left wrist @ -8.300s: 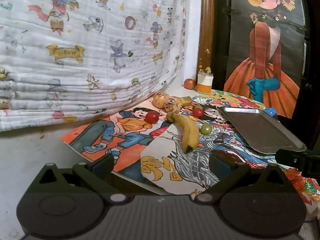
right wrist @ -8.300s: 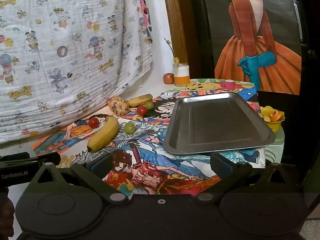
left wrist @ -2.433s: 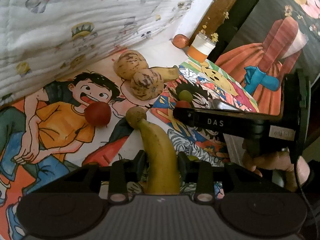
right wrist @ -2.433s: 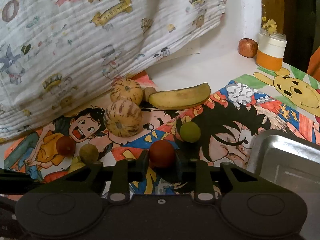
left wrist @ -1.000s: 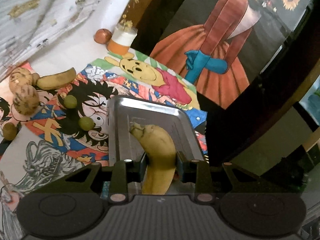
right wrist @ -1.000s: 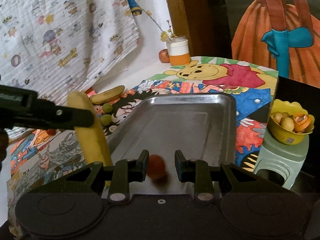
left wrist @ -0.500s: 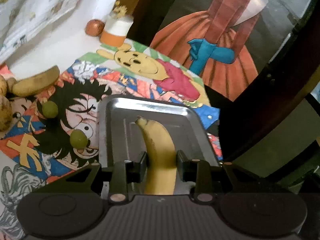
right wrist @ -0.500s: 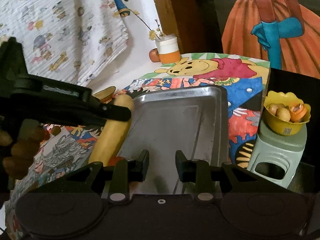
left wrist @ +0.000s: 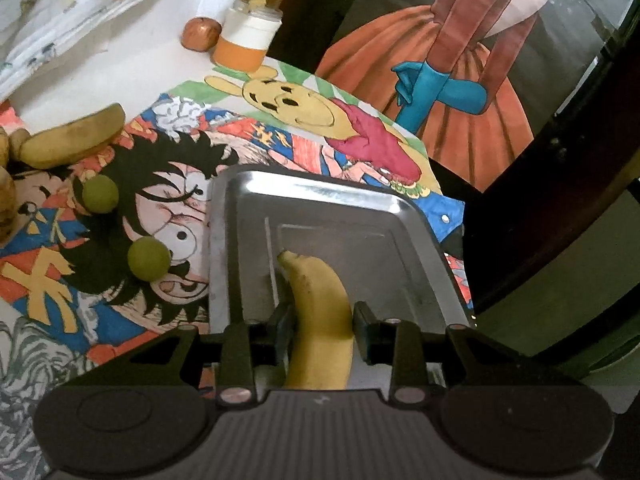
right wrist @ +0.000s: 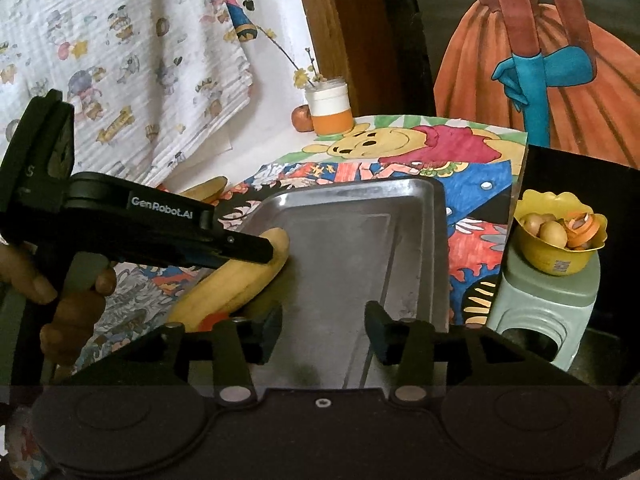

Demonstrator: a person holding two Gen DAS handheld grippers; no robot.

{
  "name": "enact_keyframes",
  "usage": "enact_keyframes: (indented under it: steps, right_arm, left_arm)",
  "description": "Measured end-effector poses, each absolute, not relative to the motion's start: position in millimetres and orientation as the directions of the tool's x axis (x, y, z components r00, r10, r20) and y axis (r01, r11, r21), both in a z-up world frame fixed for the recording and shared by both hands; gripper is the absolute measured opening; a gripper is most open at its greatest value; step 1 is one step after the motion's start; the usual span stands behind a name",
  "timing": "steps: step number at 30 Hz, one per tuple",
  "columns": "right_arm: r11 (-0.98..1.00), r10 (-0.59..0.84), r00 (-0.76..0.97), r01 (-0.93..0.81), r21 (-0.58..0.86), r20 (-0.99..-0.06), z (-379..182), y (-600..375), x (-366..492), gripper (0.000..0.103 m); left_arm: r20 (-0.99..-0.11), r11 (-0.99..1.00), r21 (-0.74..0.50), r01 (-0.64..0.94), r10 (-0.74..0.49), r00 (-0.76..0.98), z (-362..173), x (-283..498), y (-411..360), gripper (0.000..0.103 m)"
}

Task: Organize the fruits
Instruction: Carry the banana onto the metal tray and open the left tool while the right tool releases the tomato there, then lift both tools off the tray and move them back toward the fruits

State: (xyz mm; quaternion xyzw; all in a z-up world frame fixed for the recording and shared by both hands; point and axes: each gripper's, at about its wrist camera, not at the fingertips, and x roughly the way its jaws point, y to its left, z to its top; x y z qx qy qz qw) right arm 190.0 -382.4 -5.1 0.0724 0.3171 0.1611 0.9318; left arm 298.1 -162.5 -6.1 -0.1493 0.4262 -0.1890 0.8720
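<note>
My left gripper (left wrist: 320, 320) is shut on a yellow banana (left wrist: 316, 300) and holds it over the near left part of the metal tray (left wrist: 320, 192). The right wrist view shows the same banana (right wrist: 240, 280) in the left gripper's fingers (right wrist: 240, 250) at the tray's (right wrist: 360, 240) left edge. A red fruit (right wrist: 212, 320) peeks out under the banana, at the tray's near left corner. My right gripper (right wrist: 322, 332) is open and empty above the tray's near end. Two green fruits (left wrist: 100, 194) (left wrist: 148, 259) and a second banana (left wrist: 72, 140) lie on the cartoon cloth.
An orange and white jar (left wrist: 246, 38) and a small brown fruit (left wrist: 201, 34) stand at the back by the wall. A yellow bowl (right wrist: 560, 236) of small items sits on a green stool (right wrist: 548, 300) right of the table. A printed cloth (right wrist: 120, 60) hangs at the left.
My left gripper has lowered the banana further onto the tray. My right gripper has let go of the red fruit, opened wider and pulled back.
</note>
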Motion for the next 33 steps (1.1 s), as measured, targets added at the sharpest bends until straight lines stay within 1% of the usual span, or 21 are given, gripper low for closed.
enact_keyframes:
  steps: [1,3,5,6,7,8,9,10,12,15,16,22,26,33]
  right_arm:
    - [0.938,0.345,0.75,-0.254,0.236,-0.564,-2.9,-382.6,187.4,0.056]
    - [0.939,0.342,0.759,-0.252,0.235,-0.554,2.5,-382.6,181.9,0.061]
    - [0.939,0.341,0.769,-0.251,0.235,-0.541,9.4,-383.0,174.9,0.069]
    - [0.94,0.339,0.774,-0.249,0.235,-0.535,13.0,-383.1,171.6,0.071]
    - [0.94,0.338,0.78,-0.249,0.234,-0.527,17.4,-382.9,167.1,0.076]
    - [0.94,0.337,0.787,-0.25,0.232,-0.517,22.0,-382.4,162.2,0.08]
    - [0.94,0.336,0.793,-0.251,0.229,-0.509,25.9,-382.0,157.7,0.084]
    - [0.941,0.334,0.799,-0.253,0.225,-0.499,30.6,-381.0,152.4,0.087]
    - [0.943,0.328,0.811,-0.252,0.216,-0.484,38.3,-379.2,143.1,0.096]
    - [0.945,0.323,0.825,-0.253,0.207,-0.465,49.1,-375.3,127.7,0.101]
    - [0.946,0.319,0.828,-0.252,0.202,-0.461,52.0,-373.2,123.2,0.102]
    - [0.951,0.307,0.832,-0.25,0.182,-0.463,66.3,-358.6,95.8,0.102]
    - [0.95,0.311,0.81,-0.254,0.181,-0.497,69.4,-344.9,76.4,0.102]
    - [0.951,0.306,0.774,-0.271,0.147,-0.555,67.0,-314.4,45.5,0.102]
  left_arm:
    - [-0.686,0.886,-0.418,0.201,-0.453,0.569,-4.2,296.3,-161.4,0.043]
    - [-0.682,0.89,-0.411,0.197,-0.444,0.581,0.5,291.8,-159.0,0.055]
    - [-0.669,0.89,-0.41,0.2,-0.443,0.597,7.0,283.1,-154.9,0.062]
    - [-0.661,0.89,-0.408,0.204,-0.443,0.605,10.2,278.8,-153.3,0.067]
    - [-0.654,0.892,-0.402,0.208,-0.439,0.616,14.3,273.2,-151.5,0.07]
    - [-0.647,0.895,-0.395,0.21,-0.433,0.628,18.2,267.8,-149.9,0.078]
    - [-0.639,0.898,-0.385,0.211,-0.425,0.641,22.3,261.4,-148.0,0.082]
    - [-0.629,0.901,-0.376,0.214,-0.418,0.655,26.9,253.7,-145.3,0.084]
    - [-0.612,0.904,-0.366,0.222,-0.413,0.674,35.1,240.0,-139.3,0.091]
    - [-0.588,0.912,-0.353,0.21,-0.391,0.708,45.6,218.9,-126.7,0.101]
    - [-0.58,0.915,-0.348,0.205,-0.382,0.719,48.7,211.6,-122.7,0.102]
    - [-0.548,0.936,-0.307,0.172,-0.322,0.772,62.7,168.1,-97.1,0.103]
    - [-0.529,0.948,-0.278,0.155,-0.286,0.799,67.3,136.4,-79.2,0.103]
    - [-0.539,0.964,-0.214,0.156,-0.25,0.804,58.4,92.7,-53.8,0.103]
